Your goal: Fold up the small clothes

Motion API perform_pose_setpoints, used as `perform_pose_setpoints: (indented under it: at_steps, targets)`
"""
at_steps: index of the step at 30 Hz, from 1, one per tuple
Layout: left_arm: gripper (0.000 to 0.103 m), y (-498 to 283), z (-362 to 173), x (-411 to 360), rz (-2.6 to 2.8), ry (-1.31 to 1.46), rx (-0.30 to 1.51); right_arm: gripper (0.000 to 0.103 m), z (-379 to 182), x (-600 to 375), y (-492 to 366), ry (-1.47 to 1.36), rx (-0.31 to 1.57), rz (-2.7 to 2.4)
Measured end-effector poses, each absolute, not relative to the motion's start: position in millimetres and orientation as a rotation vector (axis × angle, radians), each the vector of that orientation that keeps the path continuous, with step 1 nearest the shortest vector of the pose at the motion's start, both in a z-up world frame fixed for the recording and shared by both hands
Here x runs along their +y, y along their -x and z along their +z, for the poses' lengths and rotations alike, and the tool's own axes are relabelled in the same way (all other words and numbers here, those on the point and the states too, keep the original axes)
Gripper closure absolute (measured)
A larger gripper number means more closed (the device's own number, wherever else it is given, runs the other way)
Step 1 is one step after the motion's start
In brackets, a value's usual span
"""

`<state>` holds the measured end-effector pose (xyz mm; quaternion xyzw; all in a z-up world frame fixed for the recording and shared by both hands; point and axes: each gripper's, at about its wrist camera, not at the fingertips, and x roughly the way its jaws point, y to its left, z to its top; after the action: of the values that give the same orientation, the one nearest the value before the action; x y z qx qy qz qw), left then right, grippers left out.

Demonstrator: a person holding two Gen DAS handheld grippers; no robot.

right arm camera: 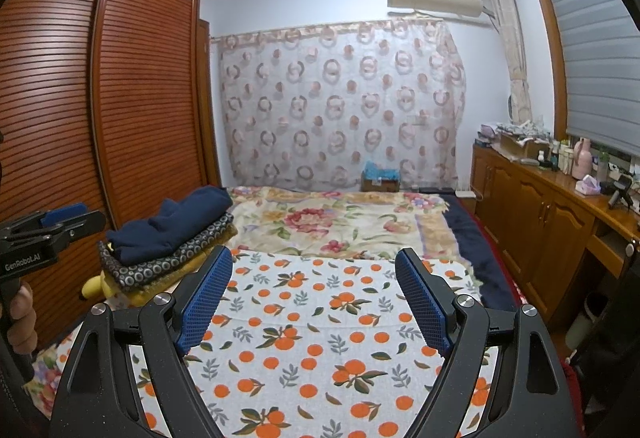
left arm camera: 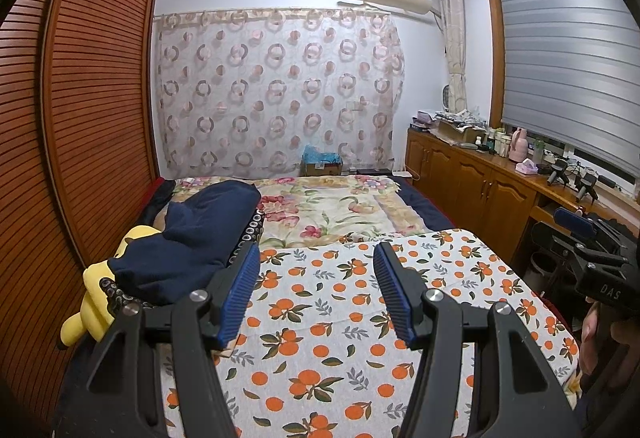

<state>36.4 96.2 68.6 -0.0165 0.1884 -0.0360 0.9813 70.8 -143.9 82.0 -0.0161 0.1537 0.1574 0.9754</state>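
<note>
A stack of folded clothes lies on the bed's left side: a navy garment (left arm camera: pixel 192 238) (right arm camera: pixel 172 224) on top, a dark one with ring print (right arm camera: pixel 160 266) under it, a yellow one (left arm camera: pixel 94 302) (right arm camera: pixel 120 288) at the bottom. My left gripper (left arm camera: pixel 316 278) is open and empty, held above the orange-print cloth (left arm camera: pixel 340 318), just right of the stack. My right gripper (right arm camera: pixel 314 278) is open and empty above the same cloth (right arm camera: pixel 304 338). Each gripper shows at the edge of the other's view: the right one (left arm camera: pixel 592 250), the left one (right arm camera: pixel 48 234).
The bed carries a floral blanket (left arm camera: pixel 328 213) beyond the orange-print cloth. A slatted wooden wardrobe (left arm camera: pixel 88 97) stands close on the left. A wooden cabinet (right arm camera: pixel 540 205) with bottles and clutter runs along the right under the window. A patterned curtain (right arm camera: pixel 340 101) hangs on the far wall.
</note>
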Motion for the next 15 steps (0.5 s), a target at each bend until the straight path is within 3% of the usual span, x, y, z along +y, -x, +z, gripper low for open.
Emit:
perform_pose_setpoints:
  at_steps: [15]
  targets:
    - [0.044,-36.5,65.5,99.8,-0.076,0.034,0.384,0.017,83.1,-143.9,-71.2,0.032,0.31,0.317]
